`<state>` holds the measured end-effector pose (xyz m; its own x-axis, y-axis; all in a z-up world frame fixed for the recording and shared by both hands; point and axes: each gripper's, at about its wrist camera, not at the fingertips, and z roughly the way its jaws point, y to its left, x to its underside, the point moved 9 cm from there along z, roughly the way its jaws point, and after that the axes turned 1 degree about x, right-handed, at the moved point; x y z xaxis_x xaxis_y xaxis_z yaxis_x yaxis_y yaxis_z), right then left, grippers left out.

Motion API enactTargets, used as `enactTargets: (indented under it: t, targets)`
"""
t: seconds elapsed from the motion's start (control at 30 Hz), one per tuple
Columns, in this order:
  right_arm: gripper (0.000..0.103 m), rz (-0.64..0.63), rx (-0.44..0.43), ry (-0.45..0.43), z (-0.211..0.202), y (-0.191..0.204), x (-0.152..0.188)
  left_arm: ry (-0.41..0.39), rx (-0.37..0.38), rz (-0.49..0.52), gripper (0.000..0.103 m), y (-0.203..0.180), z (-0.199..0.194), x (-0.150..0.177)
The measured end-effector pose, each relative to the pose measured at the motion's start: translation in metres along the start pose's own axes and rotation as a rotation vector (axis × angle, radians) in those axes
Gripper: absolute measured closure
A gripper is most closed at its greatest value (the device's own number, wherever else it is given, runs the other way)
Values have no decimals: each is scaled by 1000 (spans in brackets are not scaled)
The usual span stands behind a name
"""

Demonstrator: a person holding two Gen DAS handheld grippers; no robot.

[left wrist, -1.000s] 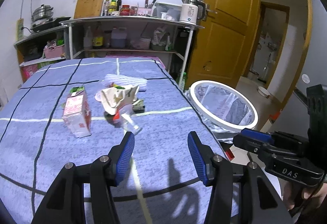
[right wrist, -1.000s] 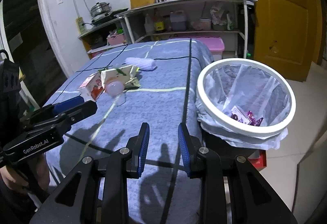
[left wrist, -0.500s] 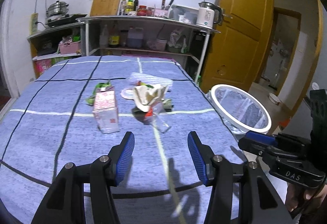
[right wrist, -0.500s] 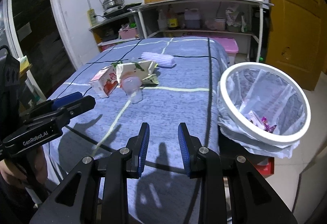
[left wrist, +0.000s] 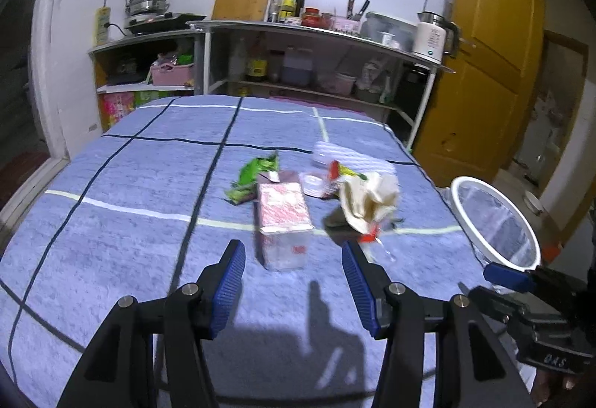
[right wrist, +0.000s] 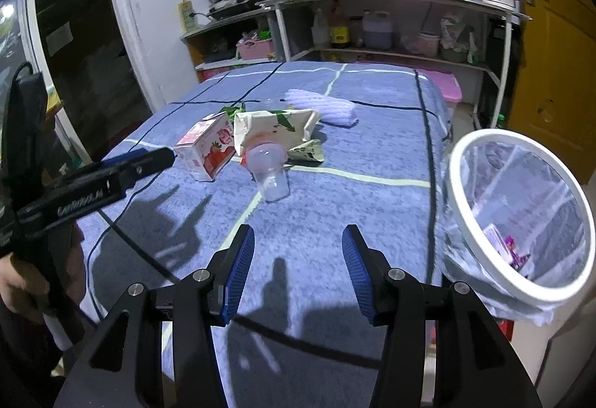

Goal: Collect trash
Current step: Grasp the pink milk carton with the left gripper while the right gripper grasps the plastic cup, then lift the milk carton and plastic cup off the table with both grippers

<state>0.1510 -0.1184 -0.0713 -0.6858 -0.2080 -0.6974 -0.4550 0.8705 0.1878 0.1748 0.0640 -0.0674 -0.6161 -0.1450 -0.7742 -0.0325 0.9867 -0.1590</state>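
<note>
Opening empty, right gripper fingers face the plastic cup.

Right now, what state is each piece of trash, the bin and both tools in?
Left tool: open, empty, aimed at the carton.
Right tool: opening, nothing between its pads.
Pink carton: lying on the cloth, untouched.
Clear plastic cup: tipped on its side.
Crumpled paper wrapper: crushed, resting on the cup.
Green wrapper: flattened behind the carton.
Trash bin: lined, open, some trash already inside.
</note>
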Motion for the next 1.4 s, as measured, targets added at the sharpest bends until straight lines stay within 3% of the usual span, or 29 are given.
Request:
enactTargets:
  t: [0.5,0.67,0.87,1.13,1.4]
  targets:
    - [53,-25,-27,73,53,5,-18,61,16,-36,49,9,52,-12]
    - [53,-29,-38,92,69,7,-25,80,20,-30,66,11,60,-8]
    - [53,-49,-47,118,85,13,-28,76,30,-33,66,13,60,-6]
    - [73,-62,-62,140,92,17,-28,69,38,-42,66,14,53,-3]
    - [74,-69,-44,111,78,21,-25,56,44,-33,66,11,37,1]
